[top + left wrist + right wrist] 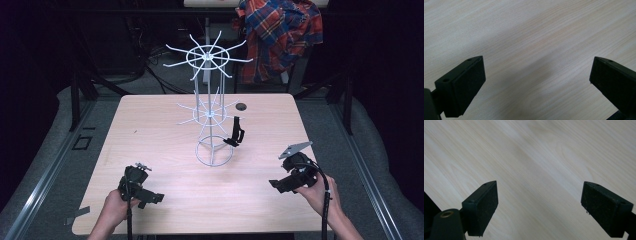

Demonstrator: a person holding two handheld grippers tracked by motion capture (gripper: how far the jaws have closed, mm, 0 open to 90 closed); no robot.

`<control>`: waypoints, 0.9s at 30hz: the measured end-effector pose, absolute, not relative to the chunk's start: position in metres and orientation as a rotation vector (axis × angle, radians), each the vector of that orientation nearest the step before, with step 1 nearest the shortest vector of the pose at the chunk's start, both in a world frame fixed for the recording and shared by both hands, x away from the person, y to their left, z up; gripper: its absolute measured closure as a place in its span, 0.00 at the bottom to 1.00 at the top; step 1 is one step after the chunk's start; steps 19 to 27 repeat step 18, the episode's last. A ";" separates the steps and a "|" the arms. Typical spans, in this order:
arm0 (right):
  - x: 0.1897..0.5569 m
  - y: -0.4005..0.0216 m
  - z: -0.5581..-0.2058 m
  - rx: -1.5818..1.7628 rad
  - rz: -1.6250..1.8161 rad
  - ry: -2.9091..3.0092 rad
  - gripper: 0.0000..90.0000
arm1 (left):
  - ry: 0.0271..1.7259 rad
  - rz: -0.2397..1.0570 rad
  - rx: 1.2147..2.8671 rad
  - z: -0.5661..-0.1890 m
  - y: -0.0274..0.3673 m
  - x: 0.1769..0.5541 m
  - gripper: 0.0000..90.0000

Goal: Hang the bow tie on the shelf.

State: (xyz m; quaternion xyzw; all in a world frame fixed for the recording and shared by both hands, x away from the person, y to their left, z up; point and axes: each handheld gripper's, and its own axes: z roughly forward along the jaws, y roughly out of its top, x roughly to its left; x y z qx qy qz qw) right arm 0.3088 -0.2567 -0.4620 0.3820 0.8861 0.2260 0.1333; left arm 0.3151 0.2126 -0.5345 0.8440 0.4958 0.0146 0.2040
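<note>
Both grippers spread wide and empty, low over the near part of the wooden table.

Left gripper at the near left, held in a hand, jaws far apart over bare wood grain in the left gripper view. Right gripper at the near right, gripped by the other hand, jaws likewise wide with nothing between them. White wire rack upright mid-table, between and beyond the two grippers. Small black object hanging on a lower prong of the rack, on its right side, well apart from both grippers. Plaid shirt draped behind the table.
</note>
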 end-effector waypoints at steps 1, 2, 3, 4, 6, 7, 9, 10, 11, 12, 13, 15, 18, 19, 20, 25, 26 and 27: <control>0.308 -0.259 -0.465 1.116 0.641 2.578 0.13 | 1.383 0.040 2.354 -0.535 0.213 0.315 0.00; 0.307 -0.260 -0.468 1.128 0.647 2.578 0.11 | 1.383 0.041 2.355 -0.535 0.213 0.315 0.00; 0.306 -0.261 -0.470 1.126 0.618 2.586 0.08 | 1.382 0.041 2.356 -0.534 0.213 0.315 0.00; 0.305 -0.263 -0.474 1.138 0.619 2.590 0.05 | 1.381 0.043 2.355 -0.534 0.212 0.315 0.00; 0.304 -0.266 -0.479 1.148 0.602 2.597 0.03 | 1.375 0.044 2.361 -0.534 0.212 0.315 0.00; 0.304 -0.268 -0.482 1.141 0.569 2.603 0.03 | 1.374 0.040 2.359 -0.534 0.212 0.315 0.00; 0.304 -0.271 -0.488 1.157 0.577 2.610 0.03 | 1.372 0.040 2.361 -0.533 0.212 0.314 0.00; 0.305 -0.272 -0.490 1.158 0.566 2.608 0.03 | 1.372 0.040 2.361 -0.533 0.212 0.314 0.00; 0.305 -0.273 -0.494 1.169 0.569 2.612 0.03 | 1.376 0.043 2.354 -0.533 0.212 0.314 0.00; 0.305 -0.274 -0.497 1.163 0.543 2.619 0.03 | 1.376 0.043 2.353 -0.533 0.212 0.314 0.00; 0.306 -0.274 -0.499 1.155 0.506 2.621 0.03 | 1.376 0.043 2.353 -0.533 0.212 0.313 0.00; 0.307 -0.273 -0.505 1.142 0.464 2.628 0.04 | 1.373 0.042 2.358 -0.533 0.212 0.313 0.00; 0.310 -0.272 -0.512 1.135 0.399 2.652 0.04 | 1.379 0.043 2.360 -0.533 0.213 0.314 0.00; 0.310 -0.272 -0.512 1.135 0.399 2.652 0.04 | 1.379 0.043 2.360 -0.533 0.213 0.314 0.00; 0.310 -0.272 -0.512 1.135 0.399 2.652 0.04 | 1.379 0.043 2.360 -0.533 0.213 0.314 0.00; 0.310 -0.272 -0.512 1.135 0.399 2.652 0.04 | 1.379 0.043 2.360 -0.533 0.213 0.314 0.00; 0.310 -0.272 -0.512 1.135 0.399 2.652 0.04 | 1.379 0.043 2.360 -0.533 0.213 0.314 0.00; 0.310 -0.272 -0.512 1.135 0.399 2.652 0.04 | 1.379 0.043 2.360 -0.533 0.213 0.314 0.00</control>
